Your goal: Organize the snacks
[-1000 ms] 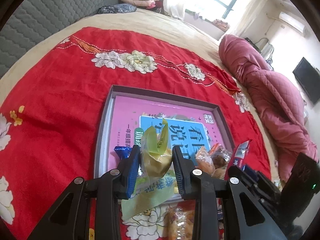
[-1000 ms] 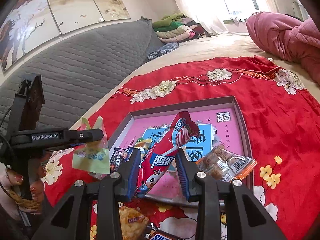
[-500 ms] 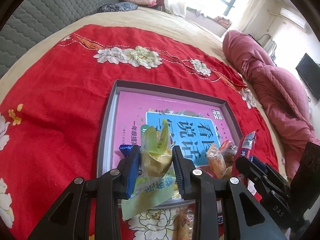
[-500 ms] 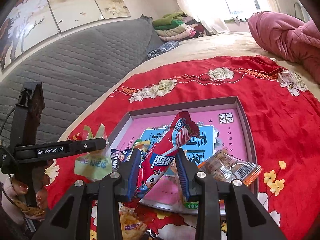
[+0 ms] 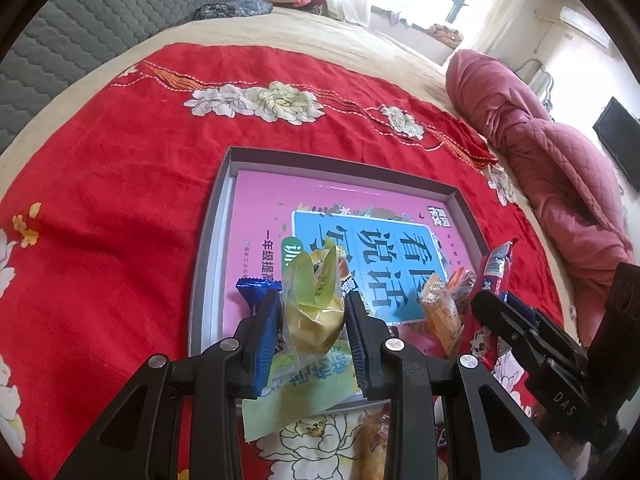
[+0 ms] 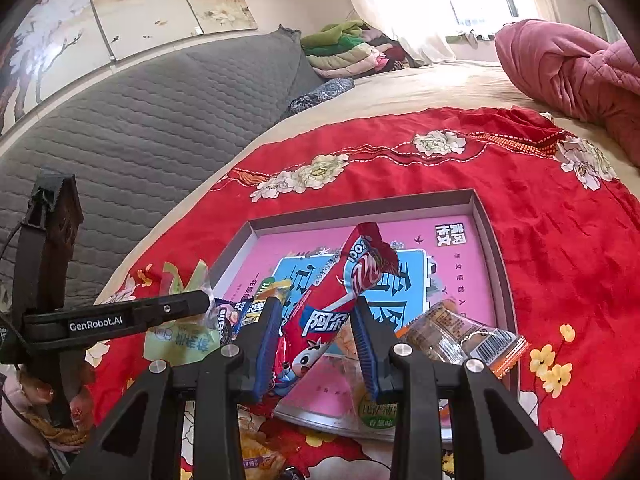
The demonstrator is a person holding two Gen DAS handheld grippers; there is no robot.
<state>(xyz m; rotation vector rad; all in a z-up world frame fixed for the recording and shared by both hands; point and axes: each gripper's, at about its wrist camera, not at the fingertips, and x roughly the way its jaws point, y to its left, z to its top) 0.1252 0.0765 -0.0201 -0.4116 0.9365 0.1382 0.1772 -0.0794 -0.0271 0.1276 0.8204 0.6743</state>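
Observation:
My left gripper [image 5: 313, 322] is shut on a yellow-green pastry packet [image 5: 314, 304] and holds it over the near edge of the grey tray [image 5: 208, 240]. My right gripper [image 6: 316, 332] is shut on a long red candy packet [image 6: 340, 304], tilted up over the tray's [image 6: 496, 248] near edge. A pink and blue book [image 5: 360, 220] lines the tray. A blue wrapper [image 5: 252, 286], a light green packet [image 5: 304, 384] and clear packets of brown snacks [image 6: 456, 332] lie at the tray's near end. The left gripper also shows in the right wrist view [image 6: 176, 308].
The tray sits on a red flowered cloth [image 5: 100, 200] over a bed. An orange snack bag [image 6: 256, 456] lies on the cloth near me. A rolled pink quilt [image 5: 552, 152] lies at the right. A grey padded headboard [image 6: 140, 120] stands at the left.
Both grippers have kept hold of their packets and drifted slightly lower and closer to the tray's near end.

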